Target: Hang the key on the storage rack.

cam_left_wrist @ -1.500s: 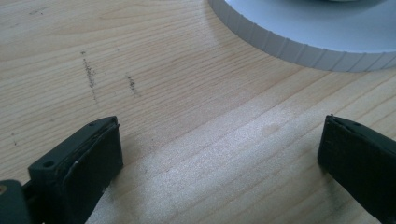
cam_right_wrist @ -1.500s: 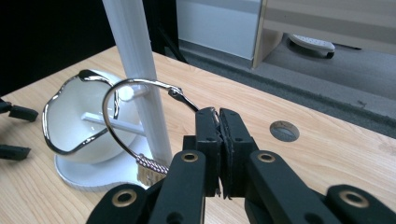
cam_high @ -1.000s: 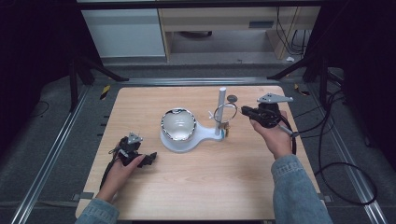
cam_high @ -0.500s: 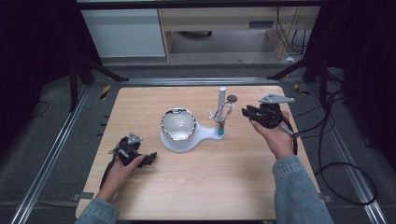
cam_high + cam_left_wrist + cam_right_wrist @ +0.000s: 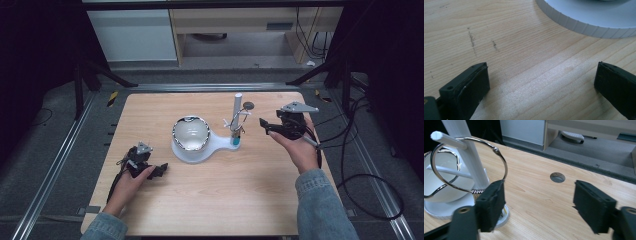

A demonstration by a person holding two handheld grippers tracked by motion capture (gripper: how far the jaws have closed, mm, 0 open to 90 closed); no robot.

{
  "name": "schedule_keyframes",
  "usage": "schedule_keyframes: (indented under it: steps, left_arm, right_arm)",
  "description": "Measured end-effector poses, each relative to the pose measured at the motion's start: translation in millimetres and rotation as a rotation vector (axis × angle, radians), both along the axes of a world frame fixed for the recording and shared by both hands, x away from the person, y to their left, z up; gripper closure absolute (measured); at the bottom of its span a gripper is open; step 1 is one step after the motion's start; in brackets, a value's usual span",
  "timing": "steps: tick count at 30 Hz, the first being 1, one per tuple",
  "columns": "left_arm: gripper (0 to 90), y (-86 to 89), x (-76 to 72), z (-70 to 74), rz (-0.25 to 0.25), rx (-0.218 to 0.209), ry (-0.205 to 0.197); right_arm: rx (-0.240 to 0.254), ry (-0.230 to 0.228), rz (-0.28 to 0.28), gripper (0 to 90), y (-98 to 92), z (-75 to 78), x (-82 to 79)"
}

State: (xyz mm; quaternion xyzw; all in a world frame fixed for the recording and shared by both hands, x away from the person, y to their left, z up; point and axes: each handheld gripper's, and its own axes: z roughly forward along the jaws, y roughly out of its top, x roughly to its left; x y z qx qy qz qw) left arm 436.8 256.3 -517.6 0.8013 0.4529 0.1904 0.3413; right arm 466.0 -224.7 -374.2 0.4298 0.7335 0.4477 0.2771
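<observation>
From above we see a white stand (image 5: 200, 145) with a round bowl at the wooden table's (image 5: 210, 200) centre, the left gripper (image 5: 150, 169) at eight o'clock, the right gripper (image 5: 267, 126) at three. In the left gripper view its ribbed black jaws gape wide, empty, over pale grain. In the right gripper view ours spread wide, empty, beside a shiny metal ring (image 5: 469, 165) hung on a peg.
</observation>
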Motion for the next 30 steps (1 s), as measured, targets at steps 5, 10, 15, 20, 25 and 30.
schedule_keyframes:
  steps: [5, 10, 15, 20, 25, 30]
  left_arm:
    - [0.0, 0.0, 0.0, 0.0, 0.000, 0.000, 0.000]
    - [0.0, 0.0, 0.0, 0.0, 0.000, 0.000, 0.000]
    - [0.0, 0.0, 0.0, 0.0, 0.000, 0.001, 0.000]
    - [0.0, 0.0, 0.0, 0.0, 0.000, 0.000, 0.000]
    - [0.0, 0.0, -0.1, 0.0, 0.001, 0.000, 0.000]
    - [0.0, -0.1, -0.1, 0.0, 0.001, 0.000, 0.000]
  right_arm:
    - [0.003, 0.004, -0.014, 14.2, -0.9, -0.5, -0.3]
    - [0.009, -0.001, 0.005, 8.4, -0.4, -4.5, -7.2]
    - [0.007, 0.005, 0.015, 7.6, -2.3, -12.1, -15.4]
    - [-0.002, 0.024, 0.010, 7.3, -7.9, -25.4, -26.1]
    - [-0.011, 0.041, 0.003, 7.3, -11.9, -35.4, -31.6]
    - [-0.024, 0.070, 0.001, 7.5, -15.9, -50.3, -38.7]
